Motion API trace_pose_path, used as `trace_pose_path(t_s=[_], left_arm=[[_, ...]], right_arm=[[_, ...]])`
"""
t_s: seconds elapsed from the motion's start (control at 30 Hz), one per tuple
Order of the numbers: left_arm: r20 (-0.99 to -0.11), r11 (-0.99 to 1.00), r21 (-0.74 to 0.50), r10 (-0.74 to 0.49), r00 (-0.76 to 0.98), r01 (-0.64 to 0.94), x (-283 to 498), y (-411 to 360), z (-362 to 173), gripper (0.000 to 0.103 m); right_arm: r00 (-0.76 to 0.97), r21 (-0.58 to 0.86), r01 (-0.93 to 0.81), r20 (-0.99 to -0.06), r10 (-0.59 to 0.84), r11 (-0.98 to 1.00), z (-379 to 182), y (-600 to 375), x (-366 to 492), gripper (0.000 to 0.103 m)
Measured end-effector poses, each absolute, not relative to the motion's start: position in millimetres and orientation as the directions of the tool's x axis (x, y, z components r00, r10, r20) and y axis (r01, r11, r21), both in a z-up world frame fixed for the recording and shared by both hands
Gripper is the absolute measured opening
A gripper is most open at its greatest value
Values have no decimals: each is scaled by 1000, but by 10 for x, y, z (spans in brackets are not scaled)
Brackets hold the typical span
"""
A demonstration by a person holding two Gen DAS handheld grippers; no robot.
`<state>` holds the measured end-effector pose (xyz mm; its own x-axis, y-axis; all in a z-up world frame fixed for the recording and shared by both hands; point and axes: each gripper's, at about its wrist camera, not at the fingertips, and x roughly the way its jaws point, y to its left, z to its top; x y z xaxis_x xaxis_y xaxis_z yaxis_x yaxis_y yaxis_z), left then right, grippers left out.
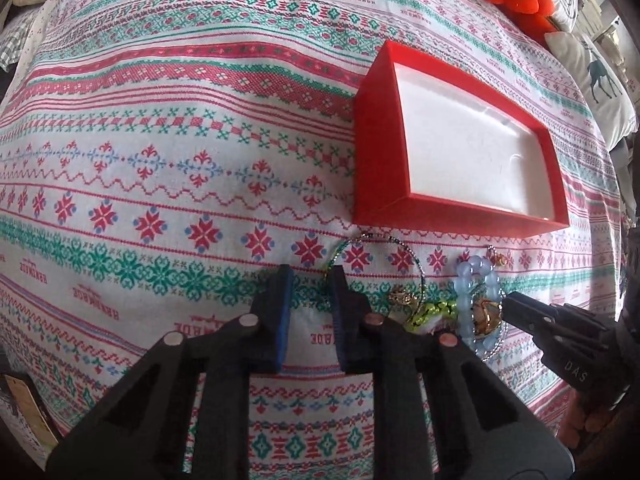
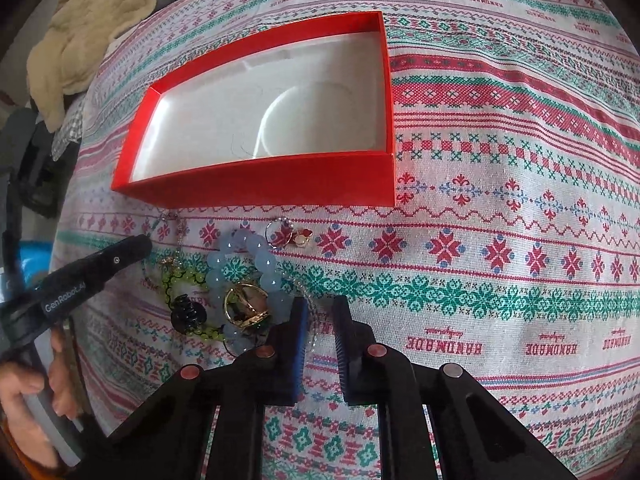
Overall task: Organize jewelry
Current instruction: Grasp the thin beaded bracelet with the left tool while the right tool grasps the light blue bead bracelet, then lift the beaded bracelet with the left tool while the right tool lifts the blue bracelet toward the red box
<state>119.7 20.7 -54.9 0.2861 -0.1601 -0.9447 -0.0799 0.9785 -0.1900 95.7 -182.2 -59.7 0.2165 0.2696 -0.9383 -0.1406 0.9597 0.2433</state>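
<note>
Jewelry point(image 1: 452, 300) lies in a loose pile on the patterned bedspread point(image 1: 160, 160), just in front of the red box point(image 1: 378, 152). In the left wrist view we see that the box's white interior holds nothing, so no piece is stored yet. The left claw point(image 1: 312, 280) points down at the pile's edge, its jaws narrowed to a small gap. A thin wire bangle point(image 1: 400, 252) runs beside the inner finger; we cannot tell whether the pads grip it. The blue bead bracelet point(image 1: 480, 280) and a gold ring point(image 1: 486, 312) lie near the right claw's tip.

In the right wrist view the red box point(image 2: 280, 176) again shows empty. The right claw point(image 2: 320, 308) stands nearly closed, with a fine clear-bead strand point(image 2: 312, 312) passing between the fingers; contact is unclear. The blue bead bracelet point(image 2: 248, 256), gold ring point(image 2: 246, 304), green bead strand point(image 2: 180, 280), black clip point(image 2: 188, 314) and small charm point(image 2: 300, 240) all remain outside. We judge the task at its start: every piece is still to be moved.
</note>
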Motion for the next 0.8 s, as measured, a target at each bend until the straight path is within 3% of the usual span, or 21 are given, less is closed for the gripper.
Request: trace_pose_path(t_s=[0.07,0.17,0.8], left_arm=[[-947,982,-173,-146,285,-72,1213,167,-560,9],[-949,985,-160,-135,286,-67,1254,106,-555,4],[-881,973,-227,-217,419,28,750,156,96,3]], right_arm=[[227,213,-168,-942,248,963,-591,-1774,927,9],[238,192,-189,-943,235,963,-581,-1713,897,5],[360,242,-251,-875,322,937,180,-1920,538,4]])
